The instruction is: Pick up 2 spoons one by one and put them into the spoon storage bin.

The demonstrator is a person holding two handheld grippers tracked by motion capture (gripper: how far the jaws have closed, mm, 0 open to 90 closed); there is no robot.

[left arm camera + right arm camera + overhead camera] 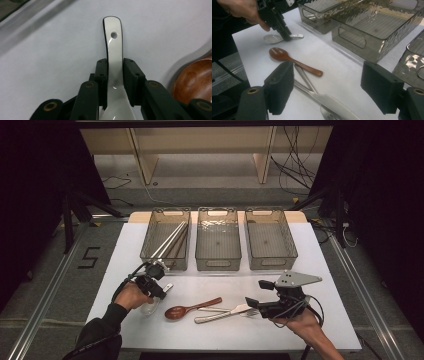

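Note:
A white ceramic spoon [114, 50] lies on the white table [325, 320], its handle with a small hole pointing away from me. My left gripper [115, 75] is shut on that handle, one black pad pressing on each side. From the high view the left gripper [159, 292] points down at the white spoon [150, 308] near the table's left front. My right gripper [256, 292] is held open above the fork [248, 311] and knife [220, 315]. In the right gripper view its jaws [329, 85] stand wide apart with nothing between them.
A brown wooden spoon [190, 309] lies between the two hands, close to the white spoon. Three clear bins stand in a row at the back: the left bin [150, 251] holds chopsticks, then the middle bin [218, 262] and the right bin [272, 264].

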